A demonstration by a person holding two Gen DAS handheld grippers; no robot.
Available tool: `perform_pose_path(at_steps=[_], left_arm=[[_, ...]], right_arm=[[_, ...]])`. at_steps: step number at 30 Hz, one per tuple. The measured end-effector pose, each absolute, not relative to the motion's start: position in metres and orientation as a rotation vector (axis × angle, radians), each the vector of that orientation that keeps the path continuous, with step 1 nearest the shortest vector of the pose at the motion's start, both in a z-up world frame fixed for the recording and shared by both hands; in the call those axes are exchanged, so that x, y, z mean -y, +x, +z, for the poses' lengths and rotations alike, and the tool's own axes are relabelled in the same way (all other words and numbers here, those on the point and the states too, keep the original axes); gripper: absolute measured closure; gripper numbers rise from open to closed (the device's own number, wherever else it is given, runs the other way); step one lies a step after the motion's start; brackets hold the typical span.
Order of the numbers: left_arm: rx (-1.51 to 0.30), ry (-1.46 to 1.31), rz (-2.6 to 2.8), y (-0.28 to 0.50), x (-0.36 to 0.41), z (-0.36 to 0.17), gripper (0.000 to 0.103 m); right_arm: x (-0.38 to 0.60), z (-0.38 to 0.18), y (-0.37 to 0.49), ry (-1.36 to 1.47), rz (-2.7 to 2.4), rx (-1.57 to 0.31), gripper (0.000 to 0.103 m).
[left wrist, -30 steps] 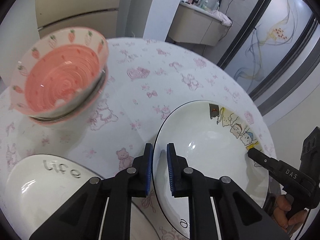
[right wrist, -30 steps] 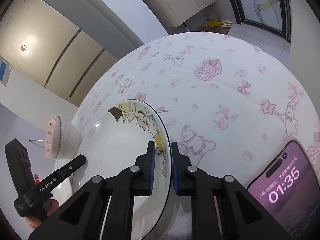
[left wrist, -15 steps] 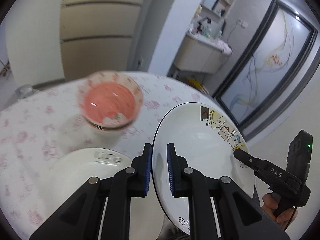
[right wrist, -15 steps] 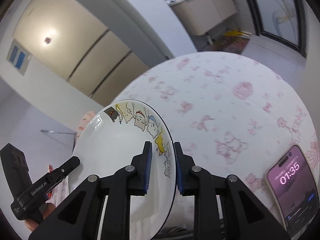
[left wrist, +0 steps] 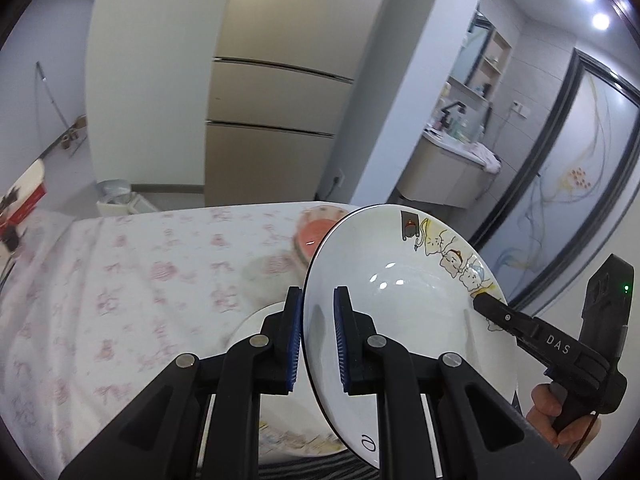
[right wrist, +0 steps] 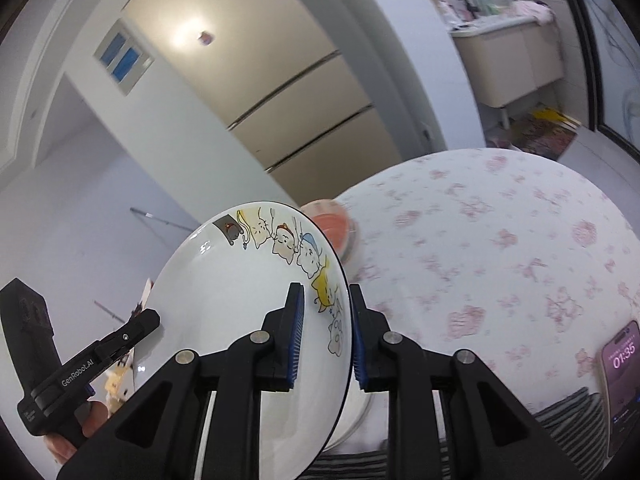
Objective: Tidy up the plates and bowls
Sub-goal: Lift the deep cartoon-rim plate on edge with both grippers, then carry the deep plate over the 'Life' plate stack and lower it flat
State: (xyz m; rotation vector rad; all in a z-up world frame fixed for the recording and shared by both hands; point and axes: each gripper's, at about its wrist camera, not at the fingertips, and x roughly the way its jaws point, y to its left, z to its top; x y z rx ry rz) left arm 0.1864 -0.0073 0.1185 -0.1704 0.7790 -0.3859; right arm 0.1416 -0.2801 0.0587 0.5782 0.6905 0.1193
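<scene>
The cartoon plate (left wrist: 404,304) hangs tilted in the air above the near edge of the counter (left wrist: 132,280), its rim pinched on one side by the left gripper (left wrist: 318,340) and on the opposite side by the right gripper (right wrist: 325,338). It is lifted but not yet stacked, so the sorting looks partway done. A white plate (left wrist: 256,320) lies just beneath, mostly hidden; the pink bowl (left wrist: 316,232) toward the far edge is half covered and blurred. A phone (right wrist: 622,384) lies at the right edge, cut off.

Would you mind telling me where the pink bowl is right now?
The pink bowl sits on the table's far side, partly hidden behind the lifted cartoon plate; the right wrist view shows it beside the plate's upper right rim.
</scene>
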Motion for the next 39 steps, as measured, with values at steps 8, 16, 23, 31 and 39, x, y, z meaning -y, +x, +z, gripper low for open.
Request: perform_pose_path(at_steps=[8,16,23,31,39], left_arm=[[-0.796,-0.224,-0.318,0.175,-0.037,0.101,0.088],[-0.838,-0.288,-0.326,0.176,-0.051,0.072,0.088],[-0.863,-0.280,-0.335,0.184,-0.045,0.053,0.088],[-0.935,-0.288,-0.325,0.202,-0.041,0.008,0.088],[-0.980,-0.278,-0.301,0.215,-0.042,-0.020,0.088]], right_arm=[[0.241,0.052,0.151,0.540,0.185,-0.732,0.081],[0.229,0.035,0.153,0.522,0.186,-0.777,0.081],[0.231,0.022,0.160,0.509,0.168,-0.792,0.081],[0.229,0.001,0.168,0.468,0.171,-0.769,0.081],[0.224,-0.029,0.183,0.456,0.163,-0.841,0.081]])
